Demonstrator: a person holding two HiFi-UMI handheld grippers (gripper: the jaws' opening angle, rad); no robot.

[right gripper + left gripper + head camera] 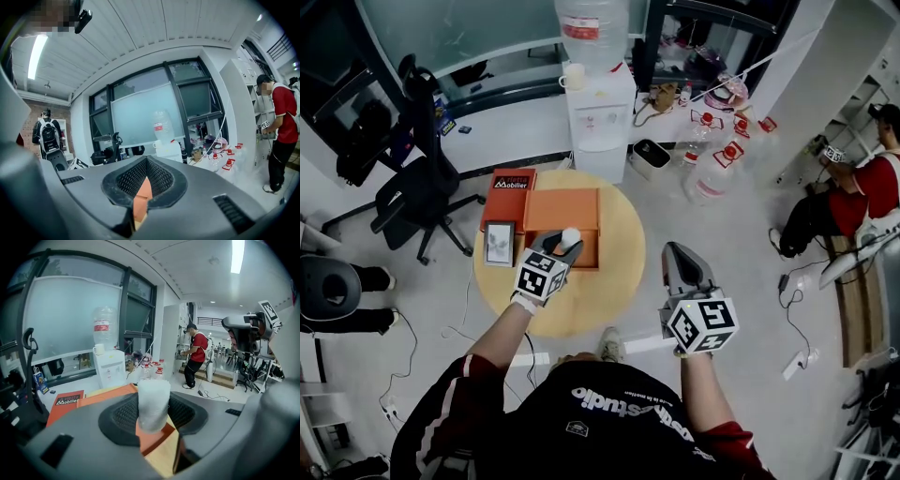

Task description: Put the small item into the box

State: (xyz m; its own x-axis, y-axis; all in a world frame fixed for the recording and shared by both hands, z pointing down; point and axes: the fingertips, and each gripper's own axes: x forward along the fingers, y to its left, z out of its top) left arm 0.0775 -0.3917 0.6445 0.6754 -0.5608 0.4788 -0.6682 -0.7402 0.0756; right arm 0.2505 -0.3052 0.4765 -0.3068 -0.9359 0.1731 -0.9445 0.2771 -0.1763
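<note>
Mid-frame, the left gripper (pixel 566 244) clamps the white item (pixel 152 401) over the orange box (pixel 562 208) (not yet inside). Carrying looks done, while lowering and release are left. The right gripper (pixel 681 260), lower right, is closed and empty.

Bright, even light fills the room, from a ceiling strip (pixel 237 254) at 1 o'clock and a frosted window (pixel 70 315) at 10 o'clock in the left gripper view; shadows are faint. Both gripper views bow and darken at the rims, and the left claw (pixel 154 405), its small item (pixel 153 393) and the right claw (pixel 146 167) look soft.
</note>
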